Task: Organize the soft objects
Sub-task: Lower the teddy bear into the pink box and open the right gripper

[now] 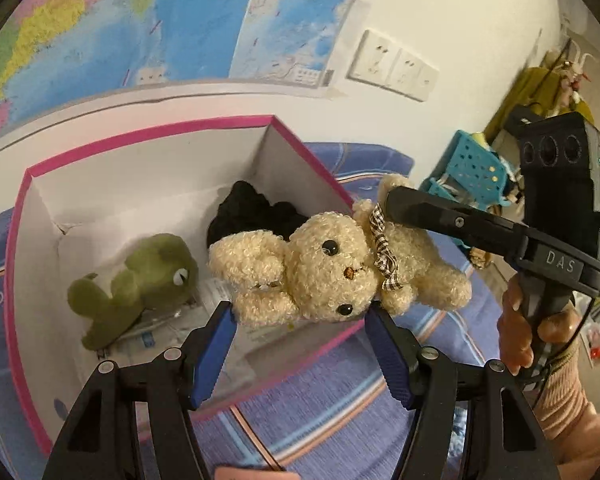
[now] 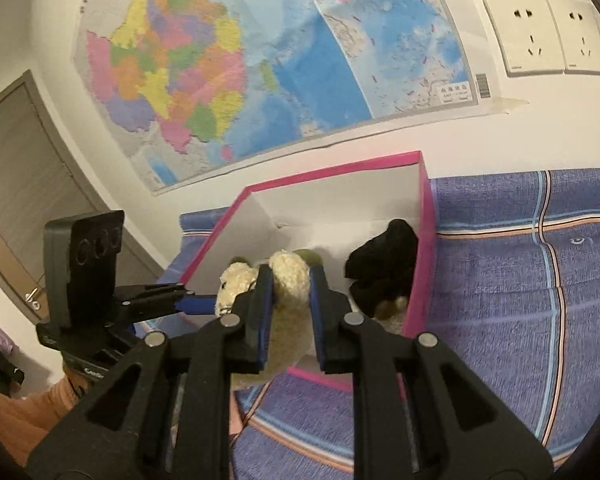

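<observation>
The teddy bear (image 1: 332, 264), clamped in the right gripper (image 2: 290, 280) at frame centre over the box (image 1: 140, 136) rim, should clear it before release, while the left gripper (image 1: 300, 312) waits spread beneath.

My grippers (image 1: 300, 312) (image 2: 290, 280) were black with blue pads (image 1: 214, 354), silver screws (image 2: 230, 321), "DAS" lettering, and a peach ribbed sleeve (image 1: 564, 396).

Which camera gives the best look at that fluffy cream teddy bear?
The left wrist view: the fluffy cream teddy bear shows its face, eyes and checked bow. The right wrist view shows only its back, squeezed between the right gripper jaws.
</observation>
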A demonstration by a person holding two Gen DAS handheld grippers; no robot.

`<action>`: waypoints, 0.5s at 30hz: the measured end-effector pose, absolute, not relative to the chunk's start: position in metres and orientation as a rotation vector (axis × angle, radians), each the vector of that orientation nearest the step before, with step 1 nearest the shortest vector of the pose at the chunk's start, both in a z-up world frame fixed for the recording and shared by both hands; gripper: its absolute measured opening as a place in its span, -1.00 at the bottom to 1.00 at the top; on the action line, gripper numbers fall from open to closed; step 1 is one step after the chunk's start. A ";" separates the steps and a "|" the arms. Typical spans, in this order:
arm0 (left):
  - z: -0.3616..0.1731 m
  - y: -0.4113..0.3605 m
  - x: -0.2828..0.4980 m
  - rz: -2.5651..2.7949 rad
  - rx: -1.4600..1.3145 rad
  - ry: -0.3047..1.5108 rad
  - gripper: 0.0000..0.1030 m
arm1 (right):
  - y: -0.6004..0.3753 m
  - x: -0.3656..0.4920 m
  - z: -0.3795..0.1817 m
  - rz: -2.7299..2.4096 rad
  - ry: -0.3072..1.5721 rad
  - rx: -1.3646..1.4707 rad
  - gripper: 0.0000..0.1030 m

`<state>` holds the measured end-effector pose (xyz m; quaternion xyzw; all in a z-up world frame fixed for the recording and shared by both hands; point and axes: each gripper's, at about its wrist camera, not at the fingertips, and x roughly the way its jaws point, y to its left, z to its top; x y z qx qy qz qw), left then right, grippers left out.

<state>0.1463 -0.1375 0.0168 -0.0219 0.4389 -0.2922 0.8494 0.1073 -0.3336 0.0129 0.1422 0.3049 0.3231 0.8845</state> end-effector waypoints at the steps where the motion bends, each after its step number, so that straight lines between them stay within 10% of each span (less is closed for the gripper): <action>1: 0.014 -0.139 0.151 -0.610 -0.044 0.934 0.31 | -0.333 0.113 0.010 0.666 0.649 0.291 -0.61; 15: 0.005 -0.119 0.153 -0.491 -0.032 0.933 0.32 | -0.324 0.132 -0.013 0.478 0.728 0.193 -0.18</action>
